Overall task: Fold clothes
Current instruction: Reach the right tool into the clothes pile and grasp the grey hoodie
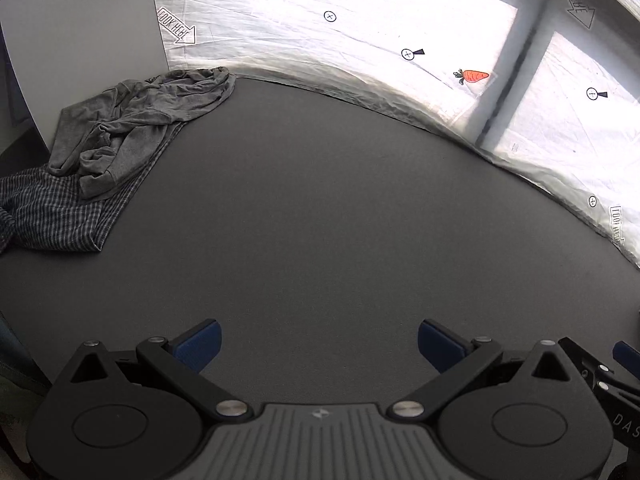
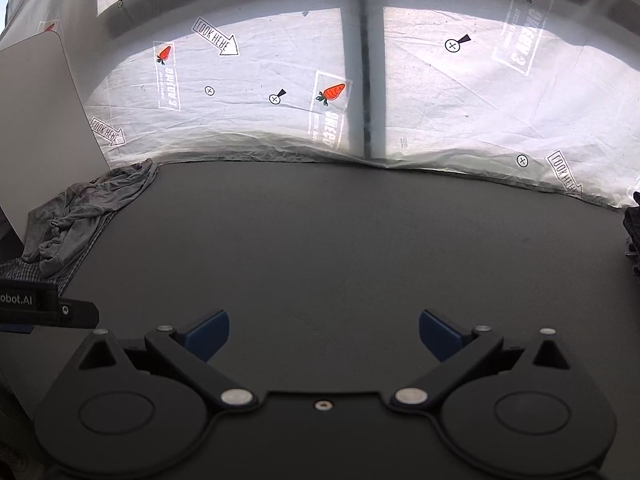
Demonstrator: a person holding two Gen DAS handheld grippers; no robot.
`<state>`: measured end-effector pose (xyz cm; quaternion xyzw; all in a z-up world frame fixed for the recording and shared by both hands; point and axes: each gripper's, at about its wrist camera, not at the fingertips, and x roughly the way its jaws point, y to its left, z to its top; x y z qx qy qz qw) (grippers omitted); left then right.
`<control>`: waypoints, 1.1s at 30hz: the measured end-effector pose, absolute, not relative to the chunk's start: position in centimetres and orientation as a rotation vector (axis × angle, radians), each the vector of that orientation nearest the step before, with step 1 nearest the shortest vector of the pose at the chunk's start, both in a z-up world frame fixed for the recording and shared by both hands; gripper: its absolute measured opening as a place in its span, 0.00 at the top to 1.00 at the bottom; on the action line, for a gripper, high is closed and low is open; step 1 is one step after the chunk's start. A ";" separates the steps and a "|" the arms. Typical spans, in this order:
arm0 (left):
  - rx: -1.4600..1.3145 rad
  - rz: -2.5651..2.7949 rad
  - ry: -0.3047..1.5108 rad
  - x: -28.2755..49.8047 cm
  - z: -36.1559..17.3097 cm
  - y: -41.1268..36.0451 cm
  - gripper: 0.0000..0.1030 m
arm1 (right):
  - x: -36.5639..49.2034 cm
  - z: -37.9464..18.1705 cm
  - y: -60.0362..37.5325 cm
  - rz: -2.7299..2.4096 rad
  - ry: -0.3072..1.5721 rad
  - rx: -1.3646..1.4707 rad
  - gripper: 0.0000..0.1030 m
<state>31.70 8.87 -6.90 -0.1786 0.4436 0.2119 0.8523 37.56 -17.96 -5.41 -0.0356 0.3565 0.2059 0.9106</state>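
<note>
Nearest to us, the left gripper has its blue pads spread wide and grasps nothing; only bare dark table shows between them. The right gripper is likewise released, its blue fingertips well apart over the same table, empty. In the right wrist view a black bar enters from the left edge, near the table's left side; its lettering is cut off by the frame, so we read only the end of a word.

Further out, at the table's far left corner, lies the clothing. A grey garment sits crumpled in a loose heap, sleeves and folds tangled, unfolded. It rests on top of a dark checked garment, which spreads flatter toward the table's near left edge and is cut off by the frame. We cannot tell what kind of garment either one is. At the table's right edge, in the right wrist view, a dark bundle is mostly out of frame and hard to make out.

Behind the table's far edge hangs a white printed sheet with carrots and arrows, and a pale panel stands behind the clothing
</note>
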 end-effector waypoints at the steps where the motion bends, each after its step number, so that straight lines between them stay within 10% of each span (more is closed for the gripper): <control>1: -0.391 0.473 0.927 32.4 -7.3 11.3 0.00 | 38.6 -5.8 -16.2 0.434 0.737 -0.090 0.00; 13: -0.597 0.725 0.860 41.2 -12.4 37.7 0.00 | 53.3 -12.4 5.8 0.605 0.964 0.172 0.16; 21: -0.681 0.942 0.798 42.2 -16.1 51.3 0.01 | 59.5 -19.1 23.4 0.768 1.118 0.352 0.77; 28: -0.767 0.966 0.788 40.4 -18.9 54.6 0.00 | 60.6 -22.8 34.7 0.905 1.228 0.515 0.80; 33: -0.777 0.944 0.783 40.2 -19.4 54.7 0.00 | 59.8 -24.8 38.1 0.876 1.307 0.610 0.52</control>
